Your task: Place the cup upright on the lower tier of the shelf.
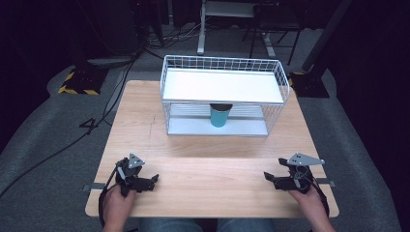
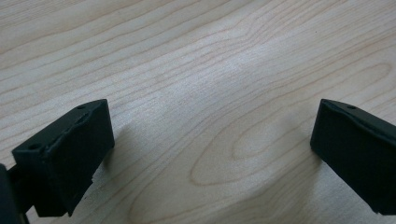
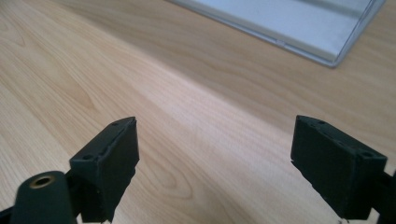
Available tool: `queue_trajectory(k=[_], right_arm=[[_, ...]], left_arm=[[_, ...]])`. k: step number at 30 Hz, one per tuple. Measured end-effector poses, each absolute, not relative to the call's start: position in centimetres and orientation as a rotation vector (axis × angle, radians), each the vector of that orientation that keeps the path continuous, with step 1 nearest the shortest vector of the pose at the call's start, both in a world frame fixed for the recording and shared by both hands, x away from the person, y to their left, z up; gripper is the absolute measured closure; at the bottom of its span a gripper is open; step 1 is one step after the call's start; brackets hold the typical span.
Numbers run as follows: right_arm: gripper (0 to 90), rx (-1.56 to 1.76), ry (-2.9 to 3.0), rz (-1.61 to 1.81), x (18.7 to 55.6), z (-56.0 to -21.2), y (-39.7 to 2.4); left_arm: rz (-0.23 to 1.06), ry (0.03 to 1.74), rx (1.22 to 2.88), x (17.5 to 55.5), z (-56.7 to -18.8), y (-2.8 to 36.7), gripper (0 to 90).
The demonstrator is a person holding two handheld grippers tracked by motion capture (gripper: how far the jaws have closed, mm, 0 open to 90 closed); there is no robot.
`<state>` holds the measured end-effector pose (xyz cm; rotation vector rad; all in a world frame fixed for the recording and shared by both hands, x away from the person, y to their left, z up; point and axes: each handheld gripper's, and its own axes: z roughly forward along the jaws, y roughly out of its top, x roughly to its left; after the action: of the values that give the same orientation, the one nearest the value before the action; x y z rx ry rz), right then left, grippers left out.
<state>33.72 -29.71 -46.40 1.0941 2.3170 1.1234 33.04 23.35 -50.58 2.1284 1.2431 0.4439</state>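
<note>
Teal cup (image 1: 220, 116) stands on the wire rack's (image 1: 280, 77) lower shelf, under its white top shelf. Nearer than the rack on the counter (image 1: 208, 169), left gripper (image 1: 153, 179) and right gripper (image 1: 267, 176) both gape, holding nothing.

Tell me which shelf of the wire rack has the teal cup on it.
The lower shelf: the teal cup stands there, under the white upper shelf, which is bare.

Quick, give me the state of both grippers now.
Left gripper: open, holding nothing, over the bare table.
Right gripper: open, holding nothing.
</note>
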Motion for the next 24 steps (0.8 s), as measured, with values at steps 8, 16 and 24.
queue_trajectory(k=[8,16,24], right_arm=[[15.5,1.130,2.331,1.058,33.3,-48.8,-30.0],[15.4,1.100,2.294,1.004,33.0,-50.0,-29.6],[14.3,1.120,2.312,1.004,33.2,-50.5,-29.2]], left_arm=[[0.443,1.244,2.127,33.0,-50.6,23.3,0.0],[0.441,1.241,2.128,33.1,-50.6,23.3,0.1],[0.441,1.241,2.129,33.1,-50.6,23.3,0.1]])
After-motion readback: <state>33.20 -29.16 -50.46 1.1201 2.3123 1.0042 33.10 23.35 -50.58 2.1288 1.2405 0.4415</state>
